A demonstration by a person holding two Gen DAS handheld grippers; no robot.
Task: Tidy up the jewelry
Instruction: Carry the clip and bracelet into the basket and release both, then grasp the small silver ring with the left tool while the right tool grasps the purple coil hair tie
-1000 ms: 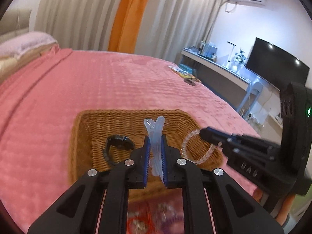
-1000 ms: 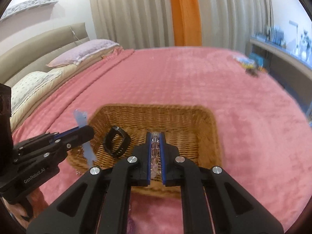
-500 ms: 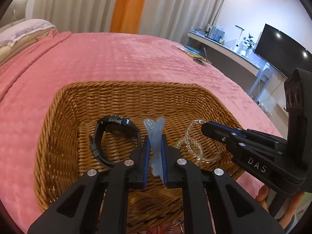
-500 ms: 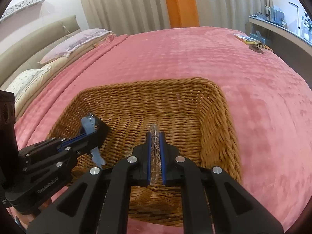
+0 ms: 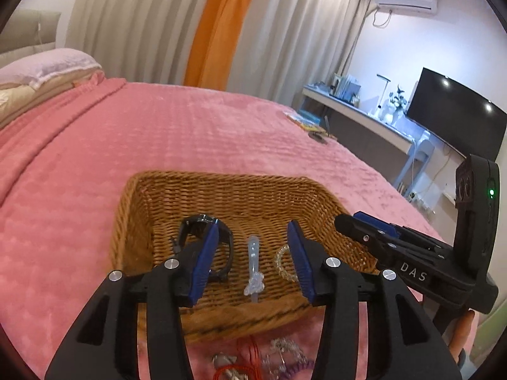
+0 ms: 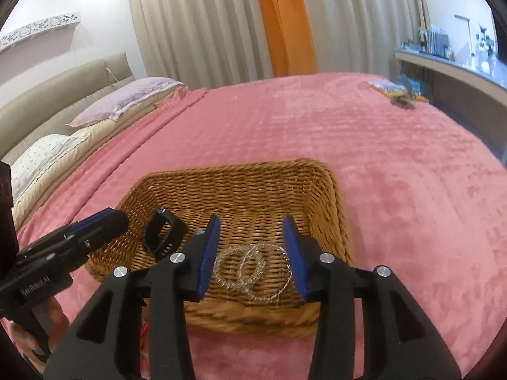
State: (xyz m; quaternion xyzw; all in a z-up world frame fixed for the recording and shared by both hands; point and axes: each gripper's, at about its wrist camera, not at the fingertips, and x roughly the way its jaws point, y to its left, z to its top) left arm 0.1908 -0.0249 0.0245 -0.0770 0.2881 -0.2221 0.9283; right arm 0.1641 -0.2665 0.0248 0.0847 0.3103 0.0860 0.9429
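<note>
A: From the left wrist view, the left gripper [image 5: 253,259] stands wide open, nothing between its blue pads. Below the gap, a pale translucent hair clip [image 5: 253,267] lies on the floor of the wicker basket [image 5: 221,186].

B: The right wrist view barely shows that clip, only a pale tip peeking past the left finger. What it shows well is the clear beaded bracelet [image 6: 240,269], lying in loops on the basket [image 6: 336,202] floor near the front wall. The right gripper [image 6: 252,253] is spread open too, holding nothing.

A: On my side the bracelet [image 5: 282,262] is mostly hidden behind the right finger; only a curved arc shows. The black watch [image 5: 206,240] stands on its edge at the left of the clip, partly behind my left finger.

B: I see the watch [image 6: 163,234] whole, propped on edge toward the basket's left side. The left gripper [image 6: 104,221] shows at my left, its tip over the basket's left rim.

A: And the right gripper [image 5: 358,226] enters my picture from the right, its tip over the basket's right rim. I also catch what you miss: a loose heap of jewelry [image 5: 253,361] with red cord and purple beads, on the pink bedspread [image 5: 95,158] just in front of the basket.

B: I get only a sliver of orange-red there, between my fingers' bases. The basket sits on the bedspread [image 6: 412,190].
</note>
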